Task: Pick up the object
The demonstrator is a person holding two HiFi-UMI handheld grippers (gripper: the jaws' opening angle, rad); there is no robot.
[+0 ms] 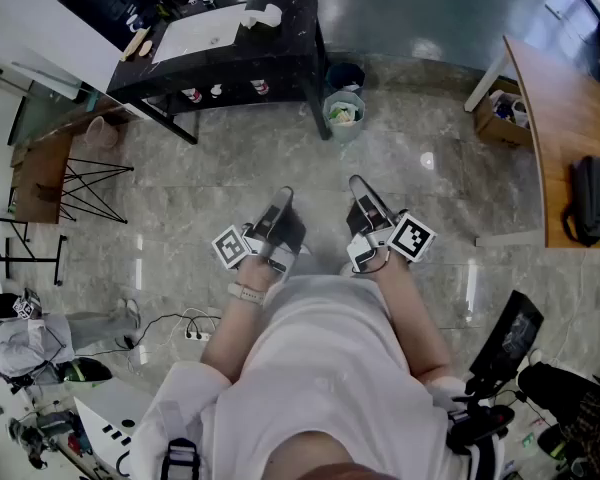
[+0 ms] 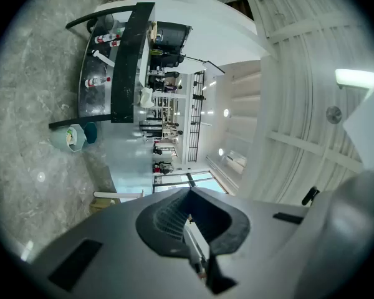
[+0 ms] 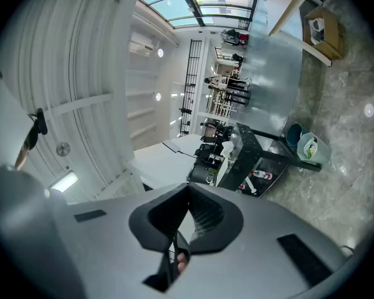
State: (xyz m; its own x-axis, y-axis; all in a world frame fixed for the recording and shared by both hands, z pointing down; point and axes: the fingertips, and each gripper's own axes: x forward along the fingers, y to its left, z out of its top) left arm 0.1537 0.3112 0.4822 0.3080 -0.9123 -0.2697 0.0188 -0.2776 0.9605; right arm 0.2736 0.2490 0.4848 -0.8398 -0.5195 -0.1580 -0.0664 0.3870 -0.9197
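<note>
**Left gripper (image 1: 282,196) and right gripper (image 1: 359,182) both closed on nothing; pickup not begun**

The left gripper's own view shows its jaws pressed together with nothing between them, and the right gripper's own view shows the same. Both are held close in front of the person's torso, side by side and pointing forward over the grey marble floor (image 1: 430,208).

Nothing of the task looks done. No object is held or touched, and none lies near the jaws. I cannot tell which thing is meant. The likeliest candidates sit on the black table (image 1: 280,53), well apart from both grippers, so the approach, the opening of the jaws and the grasp all remain.

Counted outward:
- Two grippers.
- One black table, carrying one white tray (image 1: 202,34) and one crumpled white cloth (image 1: 265,15), with three small bottles (image 1: 216,90) on its lower shelf.
- Two bins (image 1: 344,111) just beside its leg.
- One wooden desk (image 1: 565,118) to the right, with one black bag (image 1: 592,198) on it and one cardboard box (image 1: 495,113) under its far end.
</note>
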